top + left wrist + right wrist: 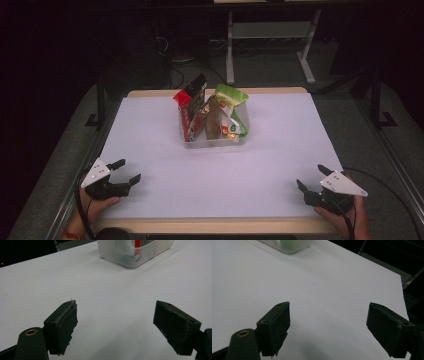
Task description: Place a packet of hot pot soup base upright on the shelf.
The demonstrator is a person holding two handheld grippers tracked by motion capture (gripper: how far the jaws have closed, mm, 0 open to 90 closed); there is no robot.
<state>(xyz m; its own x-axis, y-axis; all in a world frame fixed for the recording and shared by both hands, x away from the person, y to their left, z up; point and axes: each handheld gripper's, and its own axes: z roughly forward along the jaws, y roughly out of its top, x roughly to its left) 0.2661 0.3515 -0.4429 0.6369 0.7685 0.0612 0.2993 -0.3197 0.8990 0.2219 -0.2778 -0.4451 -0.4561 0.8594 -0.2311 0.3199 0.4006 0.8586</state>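
A white-topped table [215, 175] carries a clear plastic bin [215, 141] toward its far middle

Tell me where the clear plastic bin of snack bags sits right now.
In the high view, the clear plastic bin sits at the centre of the white table, toward its far edge, well ahead of both the left gripper and right gripper.

Bin [215, 141] at table [280, 165] centre-rear, packets [226, 107] inside; left tool [125, 171] front-left, right tool [310, 179] front-right.
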